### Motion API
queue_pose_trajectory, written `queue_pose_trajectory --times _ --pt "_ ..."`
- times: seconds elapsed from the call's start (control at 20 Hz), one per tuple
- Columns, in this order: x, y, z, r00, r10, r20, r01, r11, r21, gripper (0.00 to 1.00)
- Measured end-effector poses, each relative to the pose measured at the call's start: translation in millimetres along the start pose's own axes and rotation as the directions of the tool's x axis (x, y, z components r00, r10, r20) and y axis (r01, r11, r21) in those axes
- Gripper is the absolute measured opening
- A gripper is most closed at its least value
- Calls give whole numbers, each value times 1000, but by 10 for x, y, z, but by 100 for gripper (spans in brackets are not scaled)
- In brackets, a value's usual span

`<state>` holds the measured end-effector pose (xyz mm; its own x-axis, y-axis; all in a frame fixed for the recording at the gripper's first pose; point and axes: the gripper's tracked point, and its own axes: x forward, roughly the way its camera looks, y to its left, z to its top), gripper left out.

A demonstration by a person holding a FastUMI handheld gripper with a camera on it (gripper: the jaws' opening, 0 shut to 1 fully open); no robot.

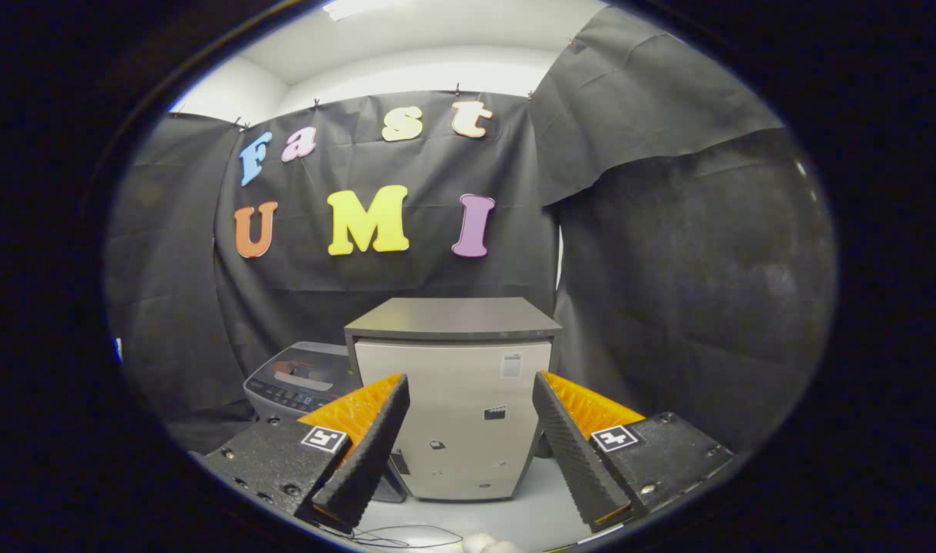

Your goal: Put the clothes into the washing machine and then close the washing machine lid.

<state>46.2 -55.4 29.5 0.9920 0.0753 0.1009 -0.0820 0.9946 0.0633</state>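
Note:
My gripper (471, 388) is open, its two fingers spread wide with nothing between them. Beyond the left finger stands a grey top-loading washing machine (302, 379); its dark lid with a window lies flat, and a control panel runs along its near side. I cannot make out any clothes from here. The machine sits low on the floor, partly hidden behind the left finger and the cabinet beside it.
A beige cabinet (456, 399) with a dark flat top stands straight ahead, between and beyond the fingers, right of the washer. Pale floor (529, 511) lies before it, with a thin cable (406, 535) near the fingers. Black cloth walls close the booth.

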Motion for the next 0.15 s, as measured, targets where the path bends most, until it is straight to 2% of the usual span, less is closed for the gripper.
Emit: queue_pose_trajectory --times 0.15 --pt "-29 -6 -96 1000 6 -9 -6 1000 -20 100"
